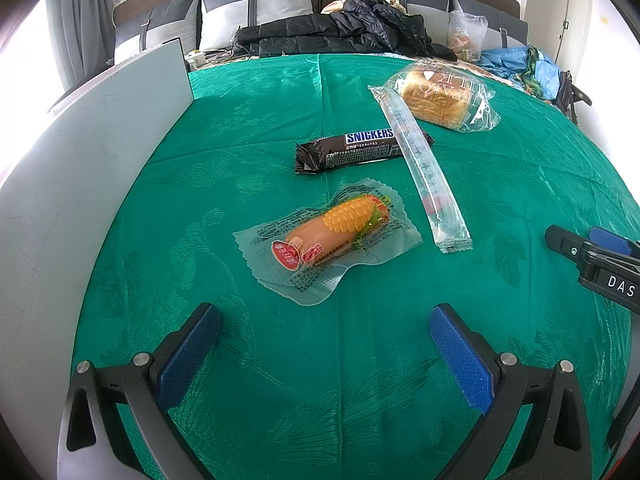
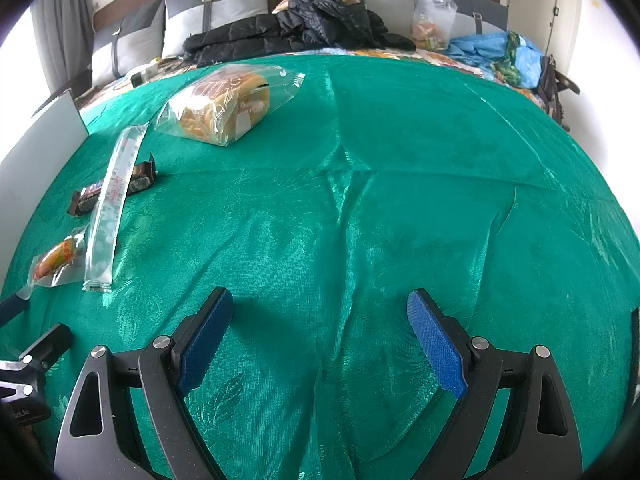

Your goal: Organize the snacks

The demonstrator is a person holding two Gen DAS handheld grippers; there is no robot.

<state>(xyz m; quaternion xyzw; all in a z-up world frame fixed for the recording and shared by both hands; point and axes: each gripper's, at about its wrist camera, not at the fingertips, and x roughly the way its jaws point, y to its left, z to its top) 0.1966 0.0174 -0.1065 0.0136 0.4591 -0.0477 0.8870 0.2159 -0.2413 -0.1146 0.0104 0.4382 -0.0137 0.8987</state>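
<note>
On the green cloth (image 1: 280,360) lie a corn sausage pack (image 1: 328,238), a Snickers bar (image 1: 356,150), a long clear stick pack (image 1: 424,172) crossing the bar's right end, and a bagged bread loaf (image 1: 436,98) at the far right. My left gripper (image 1: 324,340) stands open just short of the sausage pack, nothing between its fingers. The right gripper (image 1: 588,252) enters at the right edge. In the right wrist view my right gripper (image 2: 320,332) is open over bare cloth (image 2: 400,200); the bread loaf (image 2: 224,112), stick pack (image 2: 110,200), Snickers bar (image 2: 138,180) and sausage pack (image 2: 54,262) lie to its left.
A grey-white board (image 1: 80,184) stands along the left of the cloth. Behind the cloth are pillows (image 1: 256,16), a black jacket (image 1: 340,36), a clear bag of items (image 1: 466,36) and blue fabric (image 1: 532,68). The left gripper's body (image 2: 28,364) shows at the lower left.
</note>
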